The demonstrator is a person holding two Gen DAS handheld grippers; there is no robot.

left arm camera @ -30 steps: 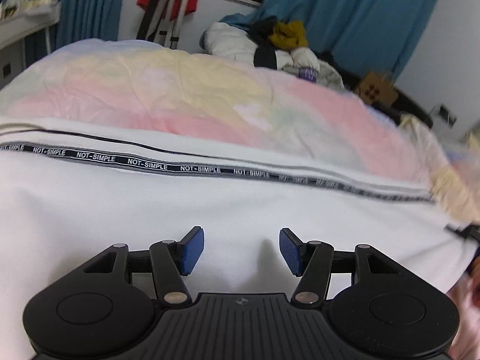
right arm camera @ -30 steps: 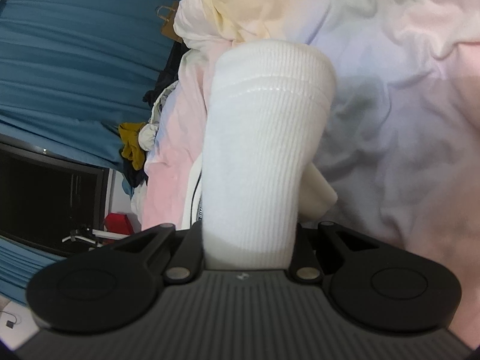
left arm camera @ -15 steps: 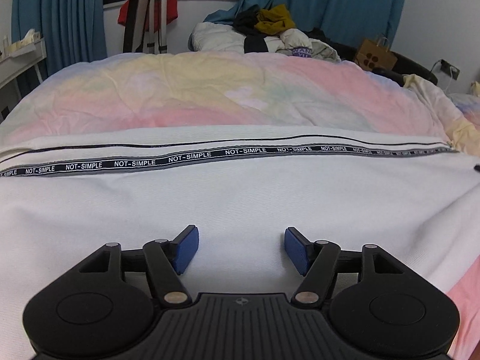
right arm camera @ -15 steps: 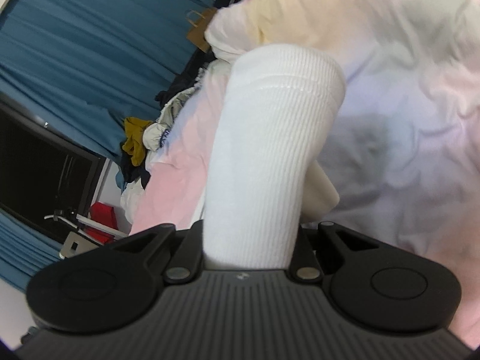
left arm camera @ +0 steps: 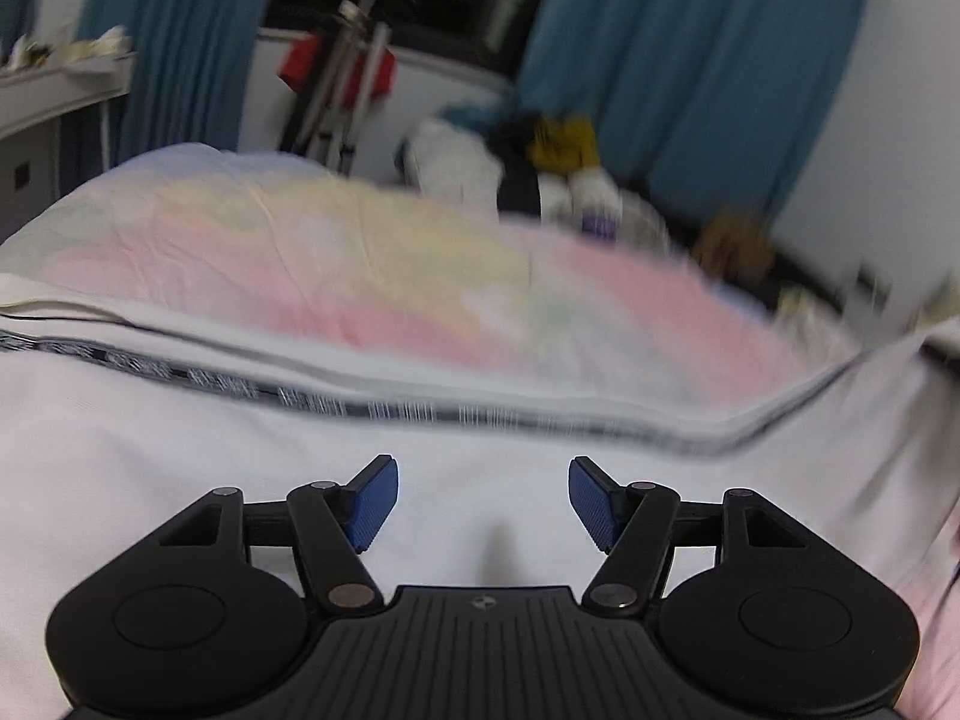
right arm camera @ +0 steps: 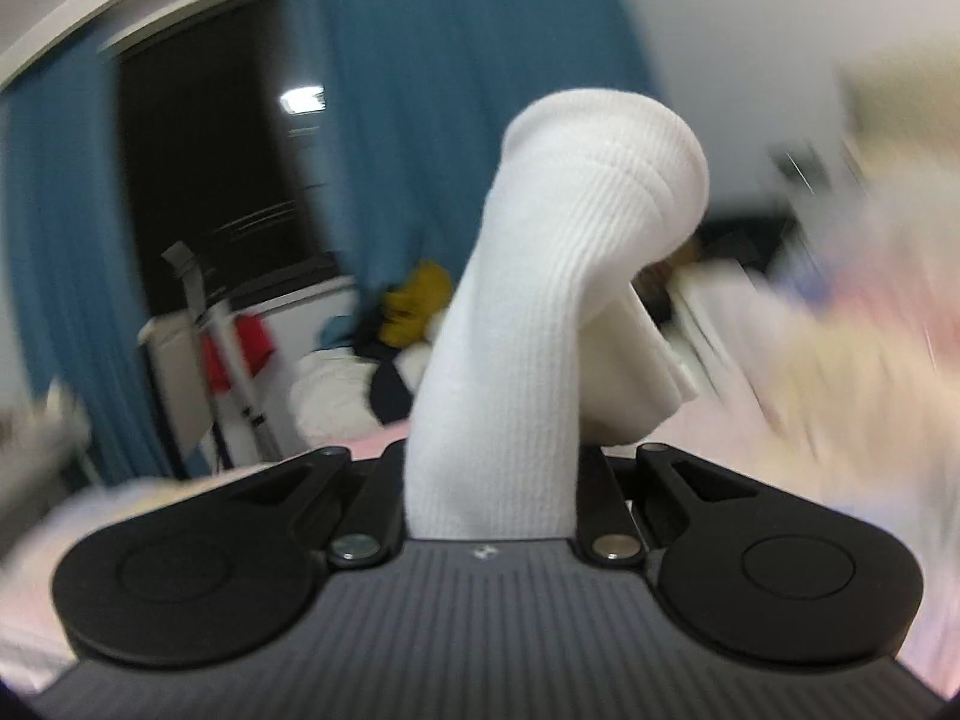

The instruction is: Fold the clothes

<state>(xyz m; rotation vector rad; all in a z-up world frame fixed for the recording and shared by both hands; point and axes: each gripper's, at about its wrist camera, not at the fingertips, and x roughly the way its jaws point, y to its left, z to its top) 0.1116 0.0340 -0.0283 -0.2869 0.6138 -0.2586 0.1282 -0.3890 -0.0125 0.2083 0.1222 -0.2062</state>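
Note:
A white garment (left arm camera: 180,480) with a black lettered stripe (left arm camera: 336,405) lies spread over the pastel bedcover (left arm camera: 360,264). My left gripper (left arm camera: 483,501) hovers just above the white cloth, open, with nothing between its blue pads (left arm camera: 375,501). On the right side of the left wrist view the garment's edge (left arm camera: 888,372) is lifted off the bed. In the right wrist view my right gripper (right arm camera: 492,480) is shut on a white ribbed cuff (right arm camera: 576,252) that stands up and curls over in front of the camera, hiding the fingertips. Both views are blurred.
A heap of clothes (left arm camera: 540,168) lies at the bed's far end before blue curtains (left arm camera: 690,60). A metal stand with a red item (left arm camera: 342,72) is by the dark window (right arm camera: 210,168). A white shelf (left arm camera: 54,90) sits at the left.
My right gripper rose and rolled with the cuff, from facing the bedcover to facing the window and curtains. The garment's right edge lifted. My left gripper drew up slightly and its jaws widened a little.

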